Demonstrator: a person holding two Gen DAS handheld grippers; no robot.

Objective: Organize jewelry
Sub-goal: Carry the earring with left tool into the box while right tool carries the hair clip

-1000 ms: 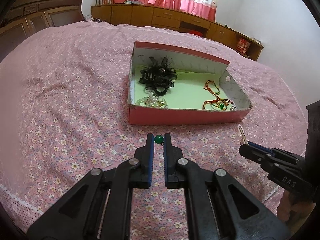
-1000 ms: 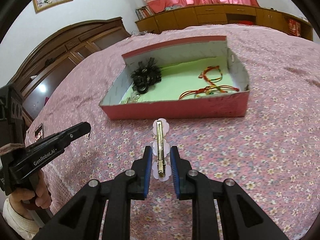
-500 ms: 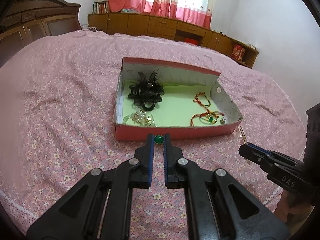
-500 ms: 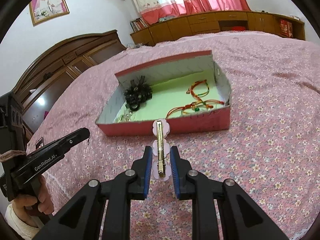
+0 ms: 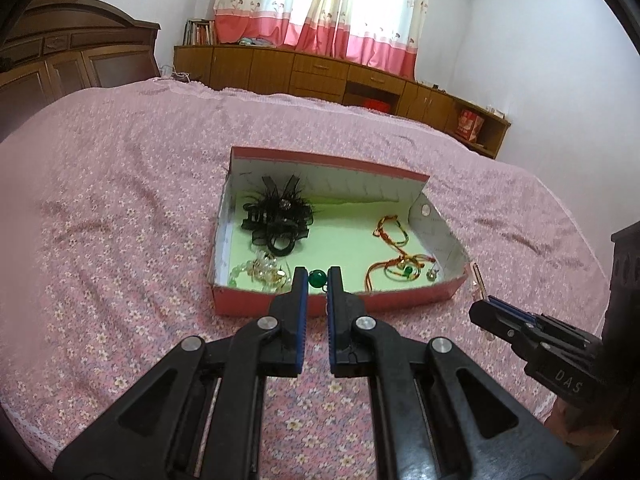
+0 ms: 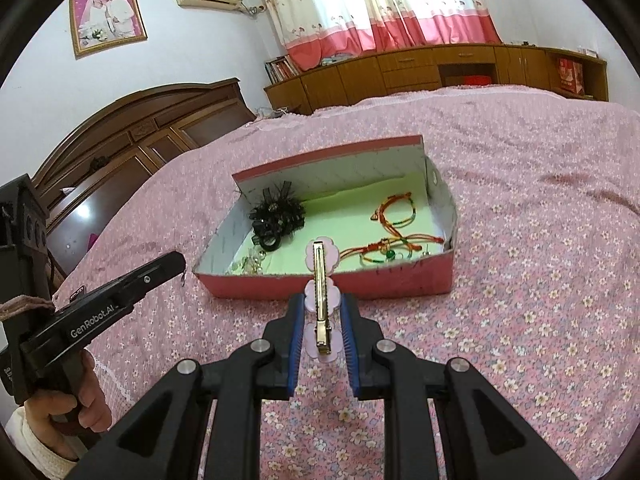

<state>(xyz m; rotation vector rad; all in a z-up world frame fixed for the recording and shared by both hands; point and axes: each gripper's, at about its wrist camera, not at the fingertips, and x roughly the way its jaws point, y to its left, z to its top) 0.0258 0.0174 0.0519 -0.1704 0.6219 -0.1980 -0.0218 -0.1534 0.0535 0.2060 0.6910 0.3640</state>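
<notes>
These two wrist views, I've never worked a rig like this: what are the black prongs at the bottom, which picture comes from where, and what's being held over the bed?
There is no robot arm. A person holds a two-finger gripper in each hand, each with a camera looking along its fingers.

One picture is from the left gripper, which is shut on a green bead. The other is from the right gripper, shut on a pink flower hair clip with a gold metal bar.

On the pink floral bedspread sits an open pink box holding a black hair accessory, red cord bracelets and pale clear beads.
</notes>
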